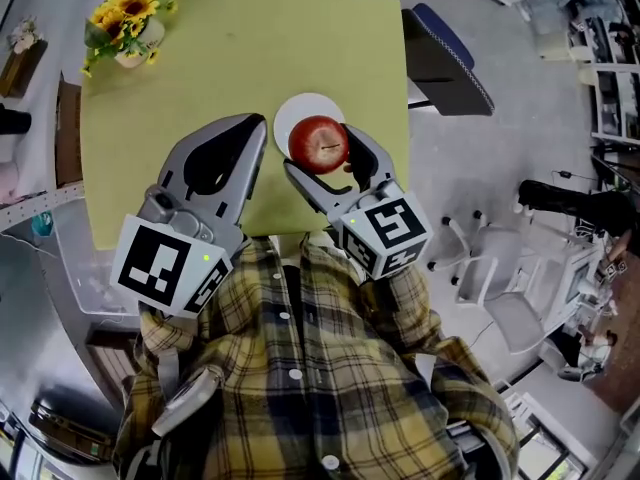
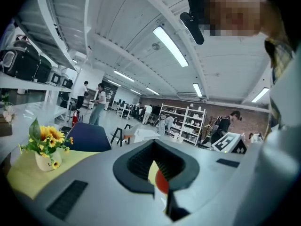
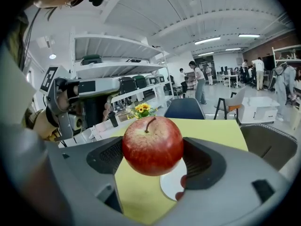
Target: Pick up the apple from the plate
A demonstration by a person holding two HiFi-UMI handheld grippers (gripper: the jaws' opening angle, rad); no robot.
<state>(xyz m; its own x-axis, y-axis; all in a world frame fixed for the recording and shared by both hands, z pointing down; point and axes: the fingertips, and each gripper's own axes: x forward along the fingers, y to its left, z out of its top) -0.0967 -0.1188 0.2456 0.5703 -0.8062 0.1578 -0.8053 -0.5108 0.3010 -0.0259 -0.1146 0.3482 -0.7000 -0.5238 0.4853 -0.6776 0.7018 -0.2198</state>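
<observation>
A red apple (image 1: pixel 318 143) with its stem up is gripped between the two jaws of my right gripper (image 1: pixel 325 153), which holds it in the air just over the near edge of a white plate (image 1: pixel 295 113). In the right gripper view the apple (image 3: pixel 153 145) fills the gap of the right gripper (image 3: pixel 153 157), and the bare plate (image 3: pixel 170 185) lies below on the yellow table (image 3: pixel 141 197). My left gripper (image 1: pixel 256 133) hovers to the left of the apple, jaws together and holding nothing. Through its narrow gap, the left gripper view shows a sliver of apple (image 2: pixel 161 182).
The yellow table (image 1: pixel 200 78) carries a sunflower vase (image 1: pixel 125 23) at its far left corner. A dark blue chair (image 1: pixel 445 58) stands at the table's far right side. A white office chair (image 1: pixel 500 278) is on the floor to the right. Shelving lines the left side.
</observation>
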